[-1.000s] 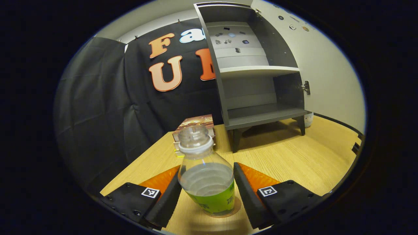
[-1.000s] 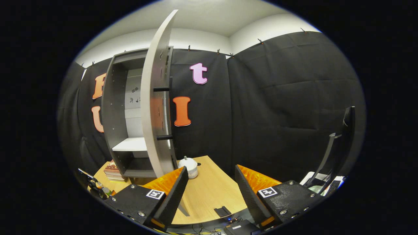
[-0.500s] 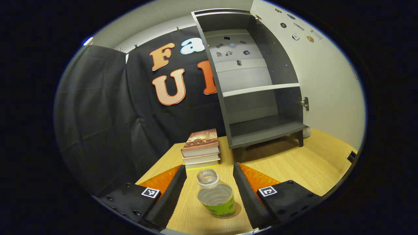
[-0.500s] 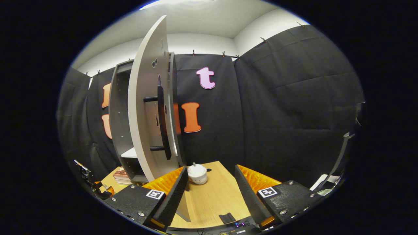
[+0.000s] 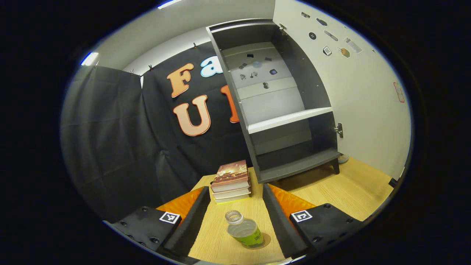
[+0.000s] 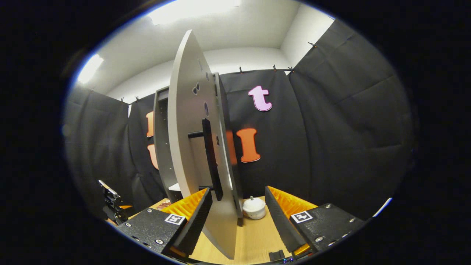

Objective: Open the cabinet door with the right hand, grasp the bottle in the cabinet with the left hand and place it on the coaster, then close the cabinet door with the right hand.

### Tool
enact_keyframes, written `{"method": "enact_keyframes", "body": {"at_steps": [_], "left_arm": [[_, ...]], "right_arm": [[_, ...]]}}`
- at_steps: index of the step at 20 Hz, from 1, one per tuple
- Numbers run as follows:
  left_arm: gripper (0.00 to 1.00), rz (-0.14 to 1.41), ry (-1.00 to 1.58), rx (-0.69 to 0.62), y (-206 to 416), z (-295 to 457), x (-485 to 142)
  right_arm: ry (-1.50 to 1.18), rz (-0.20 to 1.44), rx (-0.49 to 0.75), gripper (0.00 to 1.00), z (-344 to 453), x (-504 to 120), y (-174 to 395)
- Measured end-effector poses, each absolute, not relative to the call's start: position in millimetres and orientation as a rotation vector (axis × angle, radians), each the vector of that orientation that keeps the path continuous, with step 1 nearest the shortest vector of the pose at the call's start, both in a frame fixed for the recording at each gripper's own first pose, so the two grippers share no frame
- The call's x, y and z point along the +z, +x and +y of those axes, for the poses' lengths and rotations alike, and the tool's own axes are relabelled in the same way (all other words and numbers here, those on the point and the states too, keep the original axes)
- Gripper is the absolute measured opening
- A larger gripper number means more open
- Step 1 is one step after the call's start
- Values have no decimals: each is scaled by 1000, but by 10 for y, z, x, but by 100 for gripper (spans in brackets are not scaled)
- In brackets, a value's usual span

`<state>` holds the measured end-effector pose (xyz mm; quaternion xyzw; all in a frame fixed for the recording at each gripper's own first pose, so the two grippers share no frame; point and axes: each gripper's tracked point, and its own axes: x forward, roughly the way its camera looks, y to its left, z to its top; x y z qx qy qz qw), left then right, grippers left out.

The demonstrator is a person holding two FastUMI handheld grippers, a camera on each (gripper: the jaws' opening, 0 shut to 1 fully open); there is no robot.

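Your clear plastic bottle with the green label (image 5: 244, 232) stands upright on the light wood table (image 5: 346, 191), long axis vertical, open neck up. It sits on a thin round brown coaster (image 5: 265, 241), w/ the coaster edge showing at its right base. Left gripper (image 5: 235, 217) is released: fingers spread wide, bottle between them near the tips, touching neither. It looks down & fwd over the table toward the dark grey cabinet (image 5: 283, 106), whose two shelves look bare. A stack of three books (image 5: 231, 181) lies just beyond the bottle, left of the cabinet foot.

Right gripper (image 6: 237, 215) is also spread open, level, aimed at the pale grey cabinet door (image 6: 191, 147), which stands ajar edge-on. Door's lower edge sits between the fingers; can't tell if either touches. The black bar handle (image 6: 210, 158) is just above the left finger. A small white lidded pot (image 6: 254, 208) sits on the table beyond the door.
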<state>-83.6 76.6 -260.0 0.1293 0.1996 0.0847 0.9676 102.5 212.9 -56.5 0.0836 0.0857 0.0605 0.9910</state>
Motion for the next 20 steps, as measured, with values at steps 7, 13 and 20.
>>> {"method": "enact_keyframes", "body": {"at_steps": [7, 13, 20], "left_arm": [[100, 383, 259, 158, -711, 476, -2313], [100, 376, 262, 170, -681, 362, -2187], [97, 369, 259, 199, -718, 335, -2090]], "right_arm": [[284, 108, 164, 89, 1977, -428, 1189], [337, 92, 229, 93, 1912, -335, 1286], [302, 107, 288, 100, 1976, -366, 1395]]}}
